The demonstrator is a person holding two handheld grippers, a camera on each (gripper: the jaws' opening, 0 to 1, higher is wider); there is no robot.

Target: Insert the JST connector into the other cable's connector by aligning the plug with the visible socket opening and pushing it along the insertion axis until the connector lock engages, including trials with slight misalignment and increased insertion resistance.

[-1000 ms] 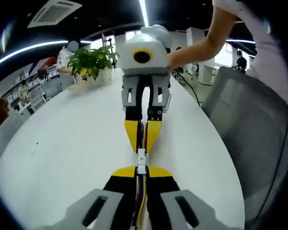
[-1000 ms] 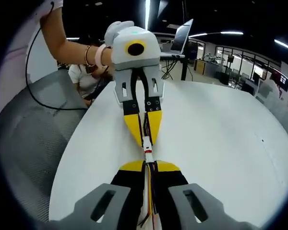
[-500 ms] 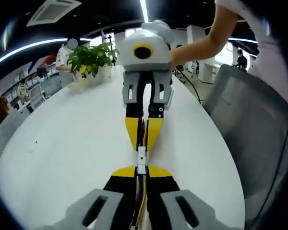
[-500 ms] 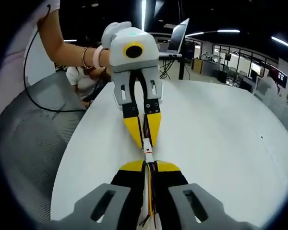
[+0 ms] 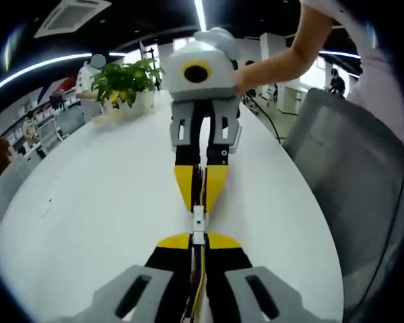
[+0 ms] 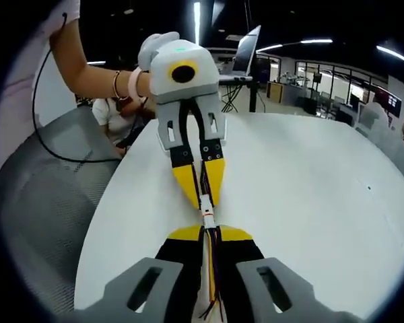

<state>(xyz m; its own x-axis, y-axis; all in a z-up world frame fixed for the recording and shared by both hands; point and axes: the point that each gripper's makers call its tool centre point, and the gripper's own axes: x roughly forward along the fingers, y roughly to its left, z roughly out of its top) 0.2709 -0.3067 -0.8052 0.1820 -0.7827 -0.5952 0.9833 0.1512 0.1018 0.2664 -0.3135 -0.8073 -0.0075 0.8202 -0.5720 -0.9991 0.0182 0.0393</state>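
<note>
Both yellow-tipped grippers stay clamped on their small white JST connectors (image 5: 198,225), joint unchanged, apparently mated, lock unconfirmed.

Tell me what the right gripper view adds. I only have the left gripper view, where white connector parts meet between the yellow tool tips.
Observer: The connector carries a small red mark on the side facing that camera.
Operator: Anything behind the left tool?
Observer: Bracelets circle the arm that holds the left tool.
Operator: And past the table?
Observer: An open laptop stands beyond the far edge of the table.
</note>
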